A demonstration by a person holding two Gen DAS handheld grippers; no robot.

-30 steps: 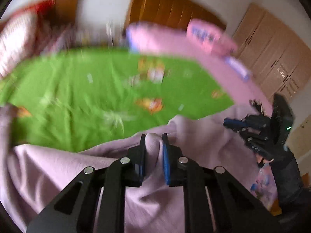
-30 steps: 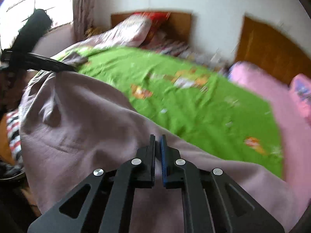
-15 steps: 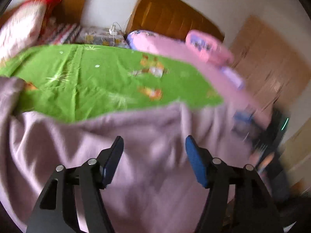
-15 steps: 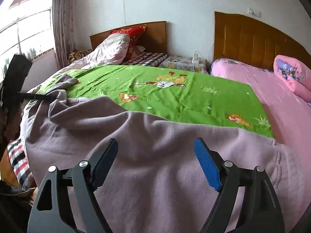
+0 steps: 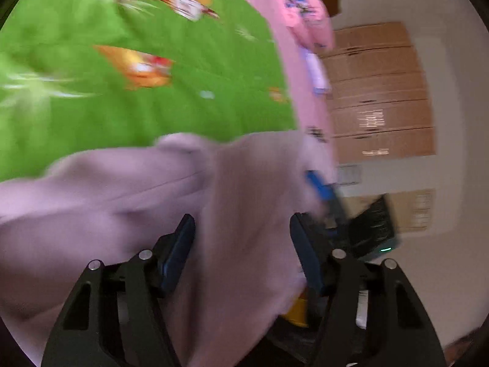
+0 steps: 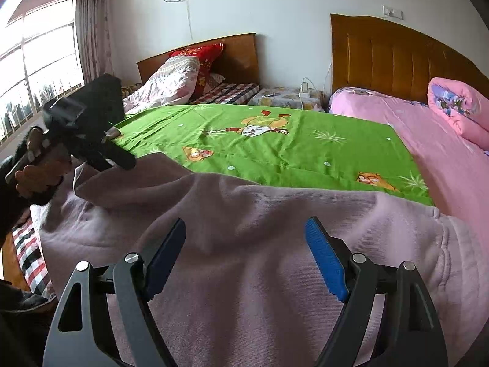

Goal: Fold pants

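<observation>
Left wrist view, motion-blurred: the left tool (image 5: 243, 247) is spread, its blue-padded fingers (image 5: 178, 249) apart over the mauve pants (image 5: 122, 202), pinching nothing. The pants lie across the near end of the bed, on the green cartoon-print sheet (image 5: 137, 91). A pink bedspread (image 5: 293, 70) borders the sheet at right, with a rolled pink quilt (image 5: 302, 9) on it. Only this view shows the wooden wardrobe (image 5: 379, 91) against the pale wall. The right tool (image 5: 333, 202) appears at the pants' right edge, too blurred to judge here.

Right wrist view, sharp: the right tool (image 6: 244, 253) is spread wide above the pants (image 6: 259, 244), gripping nothing. The pants span the foot of the green sheet (image 6: 275, 140). Only this view shows two wooden headboards (image 6: 397, 58), a bedside stand (image 6: 287, 98) between the beds, a red pillow (image 6: 201, 58), a patterned duvet (image 6: 165, 85) and a window (image 6: 33, 70) with pink curtain (image 6: 91, 30). The left tool (image 6: 122, 159), held in a hand (image 6: 36, 168), is at the pants' far left corner.
</observation>
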